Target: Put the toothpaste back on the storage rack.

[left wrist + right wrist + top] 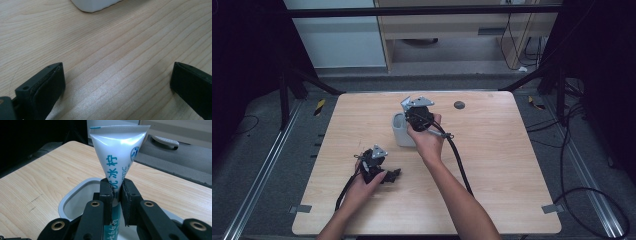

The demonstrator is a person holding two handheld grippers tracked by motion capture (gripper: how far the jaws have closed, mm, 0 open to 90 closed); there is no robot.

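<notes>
On the left side of the counter (pixel 362 210), the left gripper (pixel 382 172) lies low in the person's left hand (pixel 364 182). In the high view its fingers are too small and dark to make out. In the left gripper view the two black fingers (pixel 42 87) are spread wide, with only bare wood between them, and they hold nothing. The right one is cut off by the picture's edge. At the top of this view only a corner of the white cup (pixel 93 5) shows.

Near the middle of the counter stands the same white cup (pixel 401 131). The right hand (pixel 428 140) holds the right gripper (pixel 417 117) just above it and hides a part of it. In the right gripper view the fingers (pixel 106 192) are pressed on a white toothpaste tube (pixel 117 152) and pinch its narrow part. The tube stands upright with the flat sealed end up, over the open mouth of the cup (pixel 75 195). Its lower end is hidden behind the gripper. On the tube there are blue Chinese characters, partly covered, and the letters "TIC".

Farther right, a small dark round spot (pixel 459 105) lies on the counter near the far edge.
</notes>
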